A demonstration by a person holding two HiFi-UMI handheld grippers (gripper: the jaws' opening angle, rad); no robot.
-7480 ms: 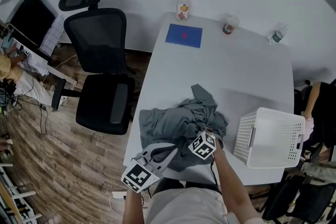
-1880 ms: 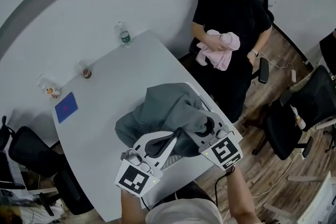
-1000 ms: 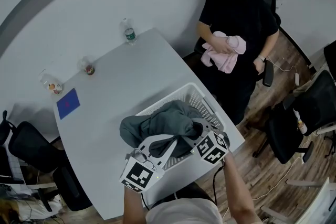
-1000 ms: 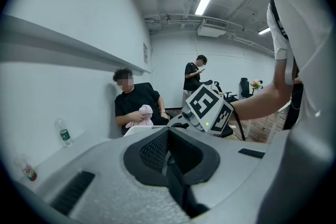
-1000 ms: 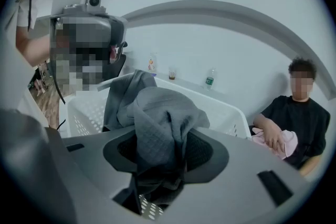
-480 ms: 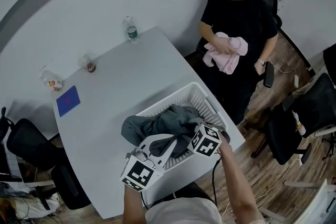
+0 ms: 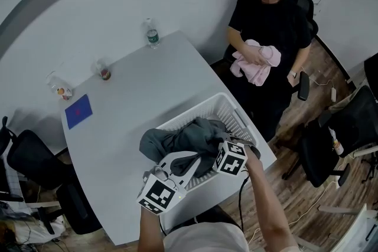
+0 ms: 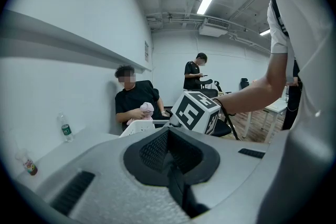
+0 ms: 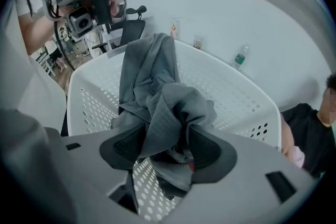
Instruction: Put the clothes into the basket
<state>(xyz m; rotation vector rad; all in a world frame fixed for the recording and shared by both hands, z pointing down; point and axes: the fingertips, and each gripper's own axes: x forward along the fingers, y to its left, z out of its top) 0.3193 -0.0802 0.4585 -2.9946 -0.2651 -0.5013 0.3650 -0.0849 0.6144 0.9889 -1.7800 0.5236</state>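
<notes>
The basket (image 9: 236, 97) lay under & around the right claw (image 9: 167, 150). The grey clothes (image 9: 152, 86) were mostly inside it, one bunch between the jaws touching both pads; the jaws had just been opening. Best: open fully, lift straight out w/o dragging cloth. The right hand pointed steeply down. The left claw (image 8: 168, 160), pressed together & empty, was held about level beside it.
</notes>
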